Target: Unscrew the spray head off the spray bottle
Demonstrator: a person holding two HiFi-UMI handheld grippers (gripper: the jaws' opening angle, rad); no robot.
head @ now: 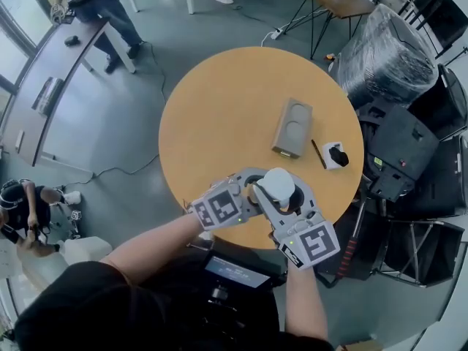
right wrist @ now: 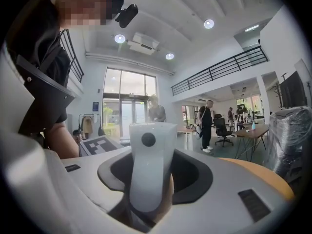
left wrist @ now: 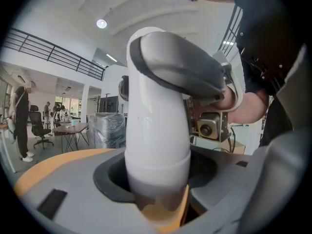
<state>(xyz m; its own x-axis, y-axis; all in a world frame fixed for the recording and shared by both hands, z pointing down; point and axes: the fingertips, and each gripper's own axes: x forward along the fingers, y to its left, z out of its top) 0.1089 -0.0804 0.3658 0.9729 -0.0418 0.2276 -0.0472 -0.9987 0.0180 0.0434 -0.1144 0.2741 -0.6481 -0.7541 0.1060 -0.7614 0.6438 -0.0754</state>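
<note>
At lower centre of the head view, above the round wooden tabletop (head: 219, 115), the left gripper (left wrist: 157, 199) clamps the neck of the amber translucent spray bottle (left wrist: 163, 214), likely to stop it turning; the right gripper (right wrist: 146, 199) grips its white plastic spray head (head: 278, 185), which looks not yet unscrewed, ready to twist
</note>
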